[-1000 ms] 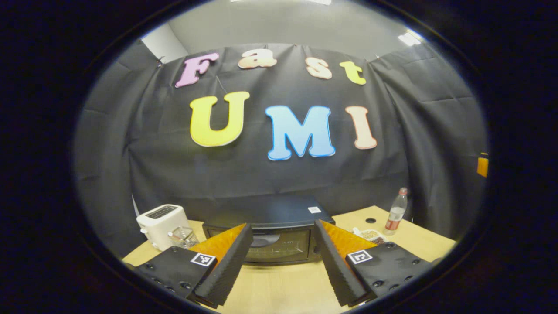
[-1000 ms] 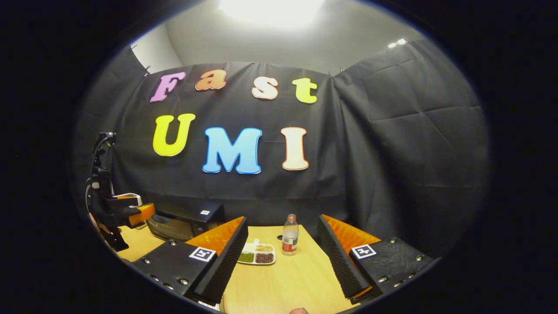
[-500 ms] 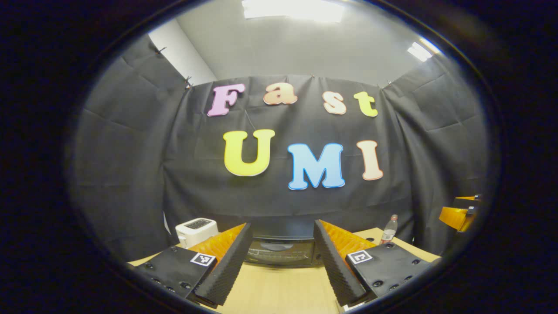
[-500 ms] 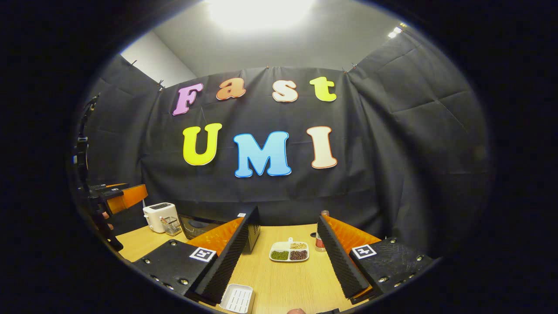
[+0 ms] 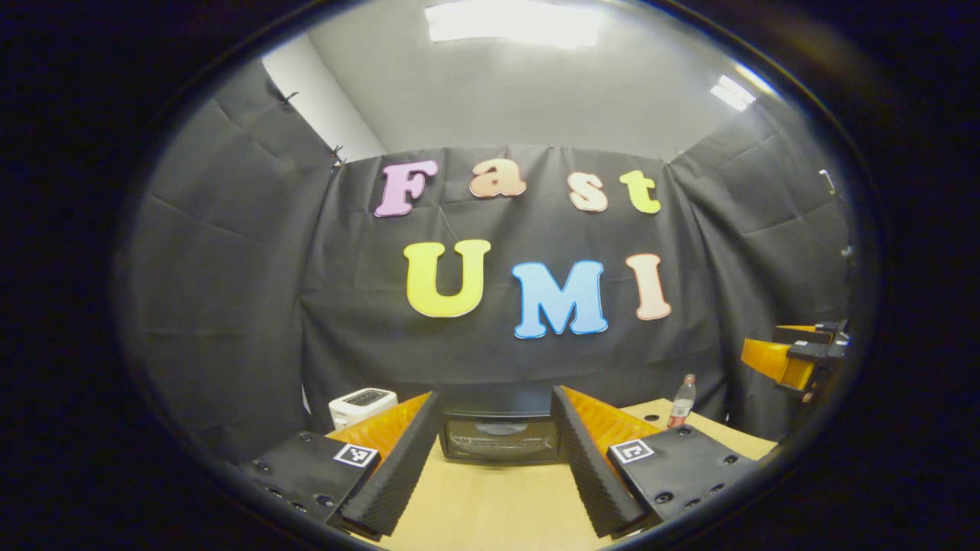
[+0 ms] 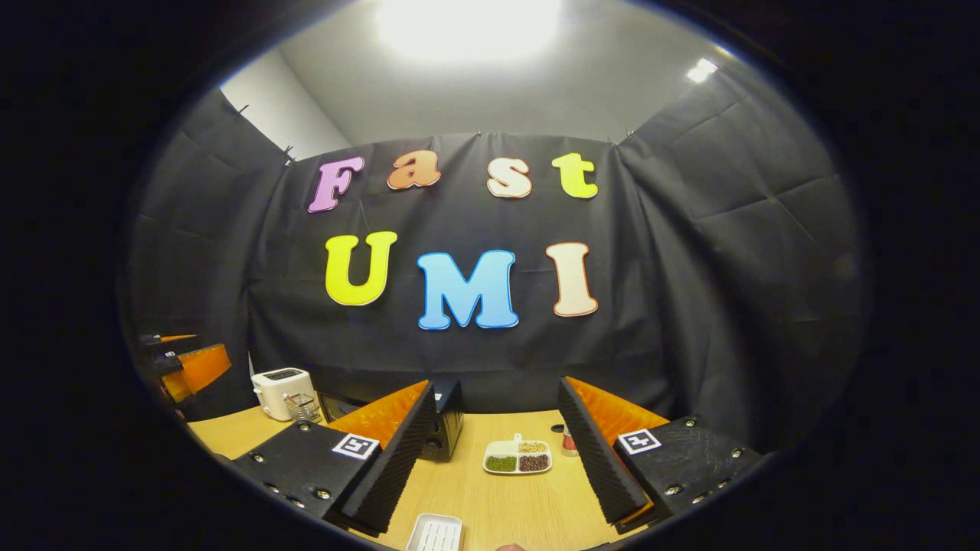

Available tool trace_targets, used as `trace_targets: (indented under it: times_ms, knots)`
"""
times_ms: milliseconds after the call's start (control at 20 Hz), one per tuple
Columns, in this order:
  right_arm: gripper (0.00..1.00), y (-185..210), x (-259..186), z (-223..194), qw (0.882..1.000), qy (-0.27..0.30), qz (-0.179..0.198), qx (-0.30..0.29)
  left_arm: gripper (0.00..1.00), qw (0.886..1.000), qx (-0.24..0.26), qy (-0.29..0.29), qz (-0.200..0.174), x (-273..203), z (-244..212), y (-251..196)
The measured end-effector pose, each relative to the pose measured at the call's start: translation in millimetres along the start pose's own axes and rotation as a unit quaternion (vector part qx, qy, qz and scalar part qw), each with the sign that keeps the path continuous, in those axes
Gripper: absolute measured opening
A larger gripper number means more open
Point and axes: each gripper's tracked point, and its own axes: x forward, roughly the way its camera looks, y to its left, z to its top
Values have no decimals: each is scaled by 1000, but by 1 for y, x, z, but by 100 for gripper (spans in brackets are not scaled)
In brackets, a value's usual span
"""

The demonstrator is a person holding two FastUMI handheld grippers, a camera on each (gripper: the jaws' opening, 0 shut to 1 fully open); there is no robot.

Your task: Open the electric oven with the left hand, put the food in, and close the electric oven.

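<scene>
The black electric oven (image 5: 501, 438) stands at the back of the wooden table with its door shut, seen between the fingers of my left gripper (image 5: 496, 459), which is open and empty. In the right gripper view the oven (image 6: 448, 419) is partly hidden behind the near finger. A white divided plate of food (image 6: 517, 457) lies on the table ahead of my right gripper (image 6: 496, 463), also open and empty. The right gripper (image 5: 788, 356) shows at the right edge of the left gripper view, and the left gripper (image 6: 187, 366) at the left edge of the right gripper view.
A white toaster (image 5: 361, 404) (image 6: 282, 390) stands left of the oven. A plastic bottle (image 5: 681, 402) stands right of it, with a round hole (image 5: 651, 418) in the tabletop nearby. A small white ridged tray (image 6: 435, 533) lies near the front edge.
Both grippers have pulled back from the table and tilted up, so the oven, plate and bottle look smaller and farther. The white ridged tray has come into the right gripper view.
</scene>
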Motion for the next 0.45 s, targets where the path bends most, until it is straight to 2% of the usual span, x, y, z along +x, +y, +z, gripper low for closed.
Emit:
trace_targets:
  times_ms: [200,450]
  knots:
    - [98,22,7,6,1000,-5,13,-2,98,1000,-18,-2,17,0,2,24]
    - [98,34,7,11,1000,-15,14,-9,98,999,-17,-9,32,-2,4,47]
